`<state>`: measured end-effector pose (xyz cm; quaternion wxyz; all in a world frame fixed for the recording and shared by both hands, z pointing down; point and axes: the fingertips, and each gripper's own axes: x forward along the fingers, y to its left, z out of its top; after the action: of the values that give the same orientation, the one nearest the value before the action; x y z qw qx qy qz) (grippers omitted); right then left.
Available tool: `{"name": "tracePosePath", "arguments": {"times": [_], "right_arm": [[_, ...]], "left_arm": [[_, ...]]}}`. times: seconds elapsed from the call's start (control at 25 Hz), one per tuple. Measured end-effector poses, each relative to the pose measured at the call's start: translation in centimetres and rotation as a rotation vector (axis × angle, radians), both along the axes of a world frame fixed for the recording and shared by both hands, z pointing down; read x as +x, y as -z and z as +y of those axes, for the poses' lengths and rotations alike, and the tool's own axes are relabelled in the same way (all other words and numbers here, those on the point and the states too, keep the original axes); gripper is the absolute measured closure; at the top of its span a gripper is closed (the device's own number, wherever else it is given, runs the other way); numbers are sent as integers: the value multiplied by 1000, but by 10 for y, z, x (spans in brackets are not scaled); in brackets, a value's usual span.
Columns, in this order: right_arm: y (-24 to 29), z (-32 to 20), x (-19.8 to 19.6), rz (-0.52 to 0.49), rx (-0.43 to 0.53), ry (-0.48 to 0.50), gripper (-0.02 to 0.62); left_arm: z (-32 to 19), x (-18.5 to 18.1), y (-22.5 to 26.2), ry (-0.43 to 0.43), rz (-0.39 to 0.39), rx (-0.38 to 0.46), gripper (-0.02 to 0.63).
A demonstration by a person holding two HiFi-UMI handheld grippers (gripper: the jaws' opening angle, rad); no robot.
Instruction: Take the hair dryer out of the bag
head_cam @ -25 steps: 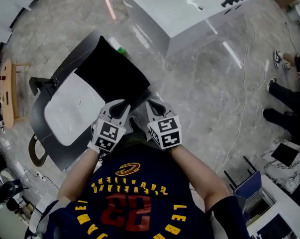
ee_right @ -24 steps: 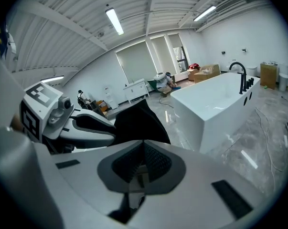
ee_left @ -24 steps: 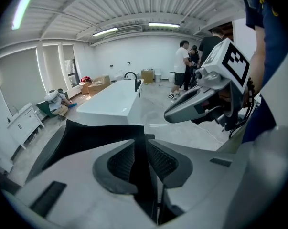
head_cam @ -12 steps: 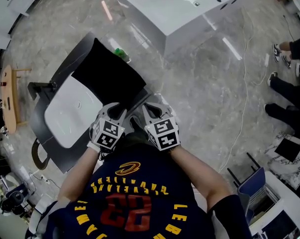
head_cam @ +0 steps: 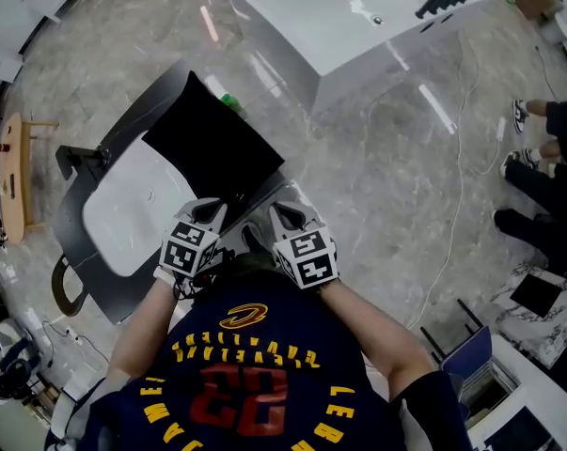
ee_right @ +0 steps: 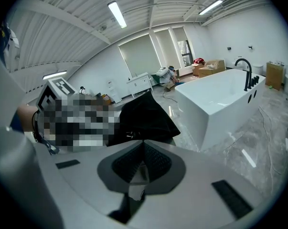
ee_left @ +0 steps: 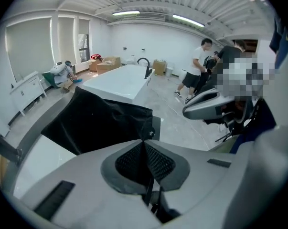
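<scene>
Bathtub (head_cam: pixel 344 17) behind blk bag (head_cam: pixel 212 148) (ppl (head_cam: pixel 537 186) at rt)

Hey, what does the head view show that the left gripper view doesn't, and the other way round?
Only the head view: the person's dark jersey seen from above, and a small green object just past the bag's far edge.
Only the left gripper view: the ceiling lights and the windows with blinds down.
Both: the black bag, the white bathtub and the right hand-held gripper.
</scene>
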<state>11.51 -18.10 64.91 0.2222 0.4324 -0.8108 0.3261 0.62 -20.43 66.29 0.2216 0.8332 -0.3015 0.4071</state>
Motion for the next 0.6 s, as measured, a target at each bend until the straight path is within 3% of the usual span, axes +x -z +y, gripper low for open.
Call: {"name": "tracePosePath", "arguments": {"times": [0.24,0.4,0.6], "right_arm": [[8,-10,-19,-18,-4,42,588],[19,-15,-52,-35,5,150,588],[27,-34,-90,-1,52,228,588]], "left_arm": [[-14,-5,36,55,99,52,594],[-25,-7,61,106,184,92,594],[-38,-11,78,118,228,136,594]]}}
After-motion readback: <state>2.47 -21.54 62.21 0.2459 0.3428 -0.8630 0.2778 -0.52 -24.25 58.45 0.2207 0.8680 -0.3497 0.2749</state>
